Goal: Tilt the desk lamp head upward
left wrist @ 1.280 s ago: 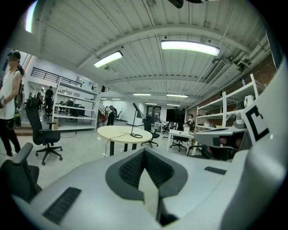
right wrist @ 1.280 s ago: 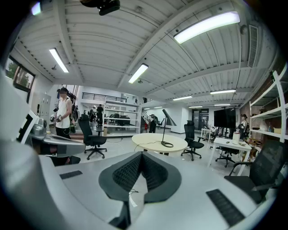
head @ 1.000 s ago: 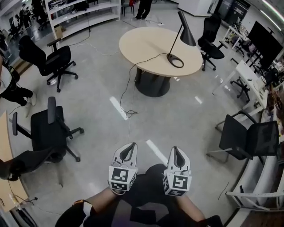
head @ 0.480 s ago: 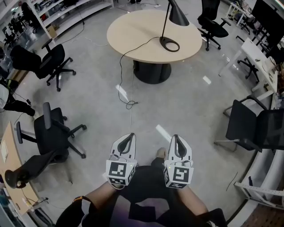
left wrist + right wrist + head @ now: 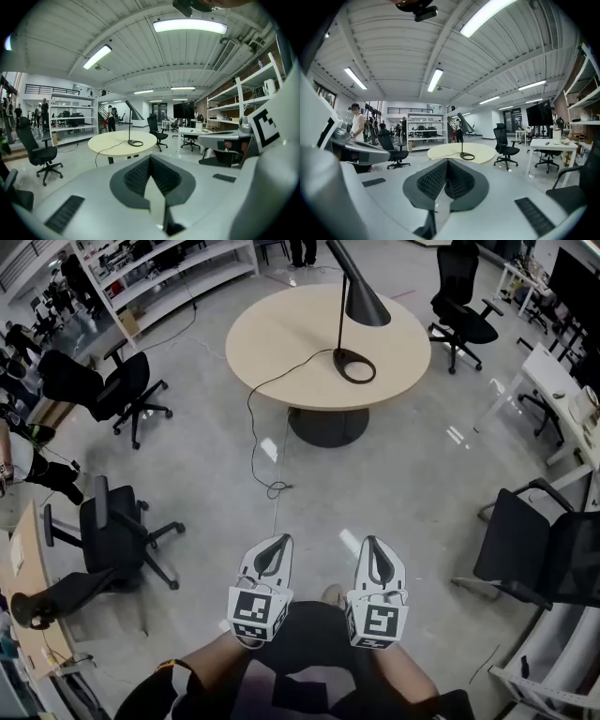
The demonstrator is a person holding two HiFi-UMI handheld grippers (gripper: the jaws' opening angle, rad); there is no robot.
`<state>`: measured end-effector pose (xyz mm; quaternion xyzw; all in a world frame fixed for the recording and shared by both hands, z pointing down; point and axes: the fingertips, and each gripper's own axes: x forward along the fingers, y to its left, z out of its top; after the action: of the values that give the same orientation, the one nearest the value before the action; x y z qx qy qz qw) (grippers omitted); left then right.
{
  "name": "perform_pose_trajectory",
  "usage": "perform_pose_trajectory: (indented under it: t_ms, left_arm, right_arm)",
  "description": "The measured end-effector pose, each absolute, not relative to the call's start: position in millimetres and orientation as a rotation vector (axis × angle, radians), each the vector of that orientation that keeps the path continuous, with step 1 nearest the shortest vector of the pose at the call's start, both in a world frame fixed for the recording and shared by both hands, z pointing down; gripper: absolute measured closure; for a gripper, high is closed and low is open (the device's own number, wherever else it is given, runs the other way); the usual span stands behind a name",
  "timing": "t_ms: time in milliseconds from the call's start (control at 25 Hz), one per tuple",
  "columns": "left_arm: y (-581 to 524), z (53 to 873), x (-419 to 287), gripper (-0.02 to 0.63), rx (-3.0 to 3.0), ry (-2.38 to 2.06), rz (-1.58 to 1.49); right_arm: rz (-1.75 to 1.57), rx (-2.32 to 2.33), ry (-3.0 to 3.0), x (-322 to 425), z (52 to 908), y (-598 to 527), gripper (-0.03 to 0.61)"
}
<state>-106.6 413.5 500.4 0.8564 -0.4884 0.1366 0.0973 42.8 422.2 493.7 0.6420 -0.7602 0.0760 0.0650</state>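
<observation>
The desk lamp (image 5: 367,307) is cut off at its top.

The desk lamp (image 5: 364,306) is black, the table (image 5: 281,334) beige, the floor (image 5: 403,474) apparently grey.

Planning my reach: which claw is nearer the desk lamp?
Right, slightly. The right claw sits almost in line with the desk lamp across the floor; the left claw is offset further left.

Bright, even light from ceiling strips (image 5: 190,26). Glossy floor (image 5: 403,484) carries white glare streaks; shadows soft. Left gripper view and right gripper view: strong fisheye, dark corners, near foreground blurred, far room perhaps slightly soft.
</observation>
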Motion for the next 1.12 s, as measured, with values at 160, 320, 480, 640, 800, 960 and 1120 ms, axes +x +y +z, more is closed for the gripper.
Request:
perform_pose_trajectory:
  t_ms: [160, 320, 480, 640, 800, 960, 1120]
  left_arm:
    - [400, 498, -90, 0.568, 2.530, -1.464, 0.425]
    - [383, 496, -72, 0.569, 2.535, -1.455, 0.445]
    - [360, 503, -52, 0.569, 2.529, -1.428, 0.453]
    - [324, 504, -30, 0.568, 2.575, -1.327, 0.427]
    - [269, 502, -43, 0.569, 2.594, -1.328, 0.390]
    - [205, 498, -56, 0.568, 2.586, -1.332, 0.353]
    - [139, 493, -71, 0.568, 2.571, -1.343, 0.322]
  right_arm:
    - [0.263, 1.945, -2.307, 64, 495, 406, 0.563]
    - [0.302, 1.956, -2.304, 81, 499, 390, 0.564]
    - [0.320, 1.950, -2.286, 98, 502, 372, 0.563]
    - [0.314, 1.978, -2.222, 110, 501, 348, 0.565]
    - [0.280, 1.952, -2.225, 91, 499, 293, 0.565]
    - [0.255, 1.947, -2.209, 83, 491, 231, 0.563]
    - [0.249, 1.937, -2.196, 74, 485, 164, 0.563]
